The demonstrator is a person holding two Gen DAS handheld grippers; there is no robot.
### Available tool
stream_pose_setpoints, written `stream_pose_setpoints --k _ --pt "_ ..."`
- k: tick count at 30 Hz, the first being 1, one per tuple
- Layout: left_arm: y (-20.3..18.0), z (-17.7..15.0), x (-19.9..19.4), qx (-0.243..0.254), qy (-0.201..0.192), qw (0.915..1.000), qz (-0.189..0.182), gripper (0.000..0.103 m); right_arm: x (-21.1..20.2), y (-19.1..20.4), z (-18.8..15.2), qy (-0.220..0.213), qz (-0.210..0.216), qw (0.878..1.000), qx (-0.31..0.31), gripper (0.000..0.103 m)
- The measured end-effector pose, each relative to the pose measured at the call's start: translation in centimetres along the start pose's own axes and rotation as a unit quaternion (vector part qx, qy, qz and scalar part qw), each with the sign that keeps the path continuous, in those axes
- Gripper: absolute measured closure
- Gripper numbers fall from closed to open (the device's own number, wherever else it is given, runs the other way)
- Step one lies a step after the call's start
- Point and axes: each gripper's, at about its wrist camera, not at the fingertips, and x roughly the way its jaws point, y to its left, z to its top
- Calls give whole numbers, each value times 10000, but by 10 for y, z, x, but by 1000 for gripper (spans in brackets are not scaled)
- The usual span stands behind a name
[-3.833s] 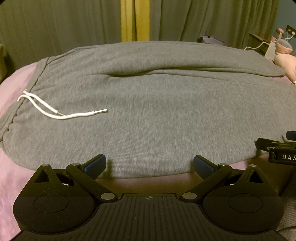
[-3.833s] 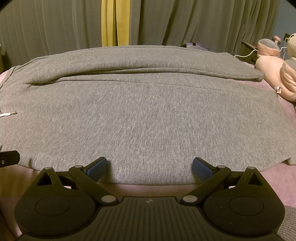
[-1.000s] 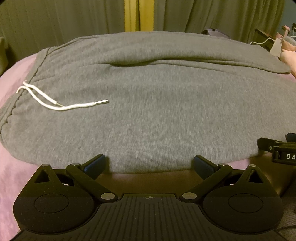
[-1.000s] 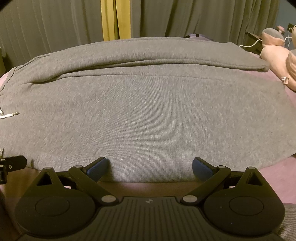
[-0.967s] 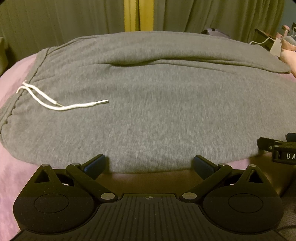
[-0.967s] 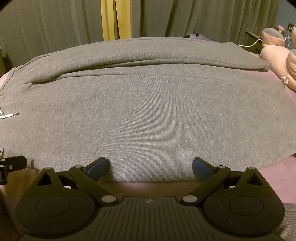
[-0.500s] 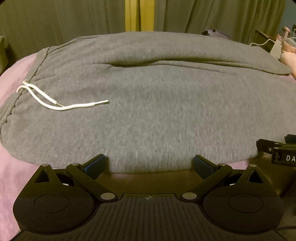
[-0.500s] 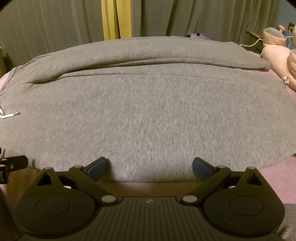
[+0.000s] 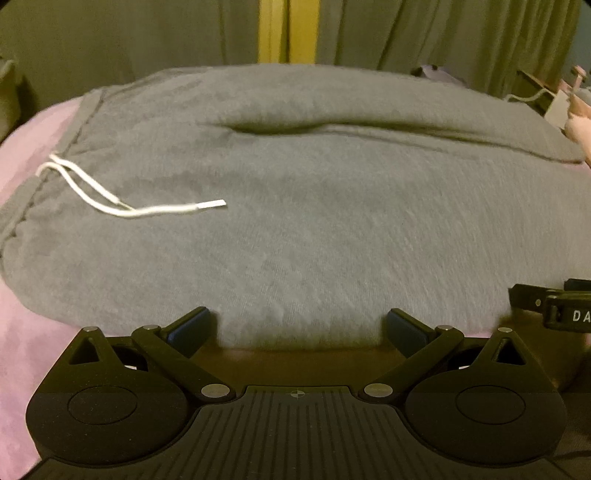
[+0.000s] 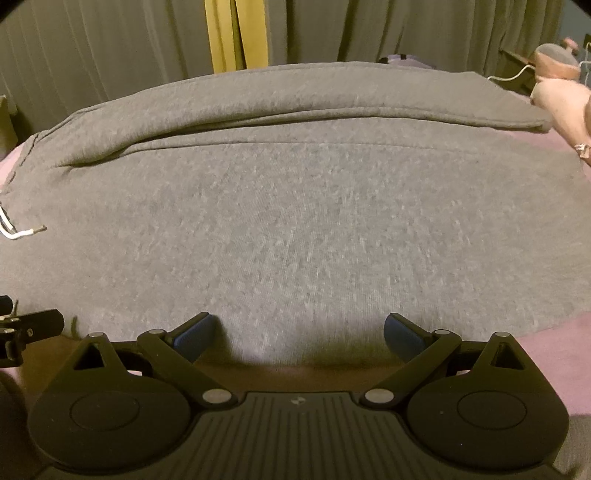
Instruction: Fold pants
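Left gripper [image 9: 298, 326]: fingers spread wide at the pants' near edge, empty.
Right gripper [image 10: 298, 330]: fingers wide, empty, same edge.
Pants [image 10: 314, 221]: grey, flat across the pink bed [image 9: 22, 354].
Drawstring [image 9: 122, 199]: white, on the waistband side.

A pink bed cover [image 9: 22, 373] shows bare along the bed's left edge and again at its near right corner. Behind the bed's far edge hang grey-green curtains [image 10: 92, 55] with a yellow strip [image 10: 236, 33] between them, a little left of centre. At the far right corner lies a pink plush toy [image 10: 565, 107], with a white cable [image 10: 511, 75] running just behind it toward a dark piece of furniture [image 9: 532, 86], too dim to make out.
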Motion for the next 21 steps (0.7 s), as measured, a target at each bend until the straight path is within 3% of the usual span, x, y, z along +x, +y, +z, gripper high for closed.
stream_pose_setpoints --k 3,5,8,11,13,16,19,21 --pt "2 11 -8 -127 -319 9993 124 0 4 -7 16 -125 15 9999 19 4" --pt "4 28 -5 -275 -444 9983 257 0 9 -13 28 -193 -225 9995 -60 4" --pt "8 54 10 -544 -482 9962 477 0 33 -24 44 126 -491 9987 -5 4" --pt "11 72 27 -771 -578 9931 661 0 45 -40 48 195 -298 9982 472 4" --pt "16 80 43 -924 -790 9877 978 0 49 -46 49 202 -226 9977 604 3" --pt "30 73 57 -1080 -875 9823 1254 0 51 -46 53 328 -218 9979 509 3" --pt "50 67 57 -1364 -973 9773 1300 0 55 -48 81 907 -39 9958 153 4" --pt "59 65 56 -1542 -1178 9692 1515 0 45 -61 109 499 216 9980 320 4"
